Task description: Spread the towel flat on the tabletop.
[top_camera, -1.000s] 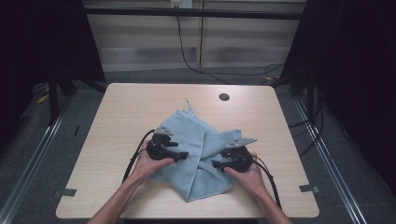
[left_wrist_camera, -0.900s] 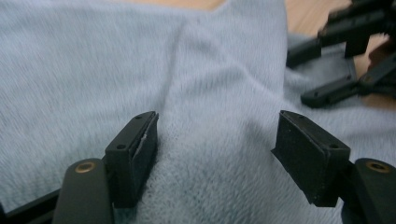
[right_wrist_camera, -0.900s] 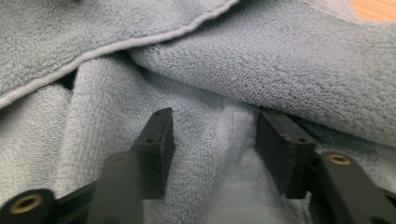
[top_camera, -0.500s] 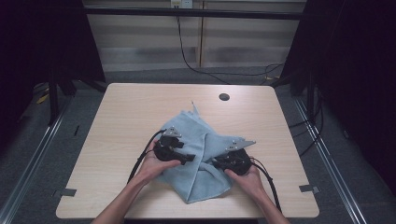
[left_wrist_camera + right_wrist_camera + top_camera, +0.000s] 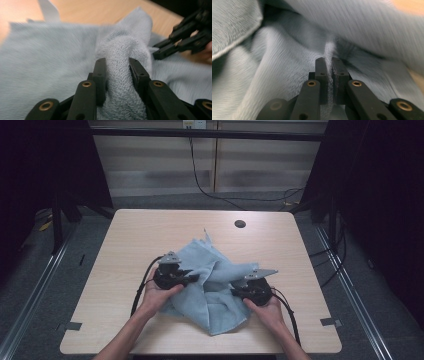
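In the high view, the left hand [image 5: 156, 296] comes up from the lower left of the frame and holds the left gripper [image 5: 192, 278] just left of centre, its tips on the left part of a crumpled light blue towel [image 5: 215, 290]. The towel lies bunched on the wooden table [image 5: 125, 240], in the middle and lower middle of the frame. In the left gripper view, the jaws stand partly apart around a thick raised fold of towel [image 5: 120, 50], gripping it at the frame's centre. In the upper right of that view the other gripper's black jaws reach onto the cloth. Further right in the high view, the right gripper [image 5: 235, 292] sits at the towel's right side, with the right hand [image 5: 264, 309] behind it. In the right gripper view, its jaws are pinched tight on a thin ridge of towel [image 5: 329, 53] at the centre. A small dark hole [image 5: 240, 224] marks the table at upper right of centre.
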Available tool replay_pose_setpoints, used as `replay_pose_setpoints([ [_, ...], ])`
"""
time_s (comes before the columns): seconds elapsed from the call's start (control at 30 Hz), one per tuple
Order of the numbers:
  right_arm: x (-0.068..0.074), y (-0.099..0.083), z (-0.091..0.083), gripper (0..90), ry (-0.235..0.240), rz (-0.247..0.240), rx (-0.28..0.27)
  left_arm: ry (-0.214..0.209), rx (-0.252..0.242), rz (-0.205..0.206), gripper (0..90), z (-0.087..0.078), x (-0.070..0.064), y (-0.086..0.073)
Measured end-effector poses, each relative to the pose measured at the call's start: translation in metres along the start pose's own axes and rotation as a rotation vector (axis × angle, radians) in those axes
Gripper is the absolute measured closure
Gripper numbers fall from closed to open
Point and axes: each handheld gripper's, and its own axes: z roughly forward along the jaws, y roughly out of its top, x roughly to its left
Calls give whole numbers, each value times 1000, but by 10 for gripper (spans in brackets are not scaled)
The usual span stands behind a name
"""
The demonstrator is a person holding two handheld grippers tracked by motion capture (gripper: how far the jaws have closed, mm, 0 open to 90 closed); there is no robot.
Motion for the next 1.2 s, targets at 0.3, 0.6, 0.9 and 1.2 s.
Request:
replay_pose_setpoints([
  [0.3, -19, 12, -43, 861, -122, 72, -152, 96, -205, -67, 721, -64, 21, 3],
  [0.6, -30, 37, -95, 863, -193, 90, -343, 181, -286, -95, 724, -106, 36, 24],
  [0.9, -40, 113, -120, 863, -231, 60, -481, 218, -439, -50, 720, -130, 41, 84],
  [1.2, -19, 92, -123, 861, -198, 23, -449, 205, -333, -36, 711, -128, 26, 22],
])
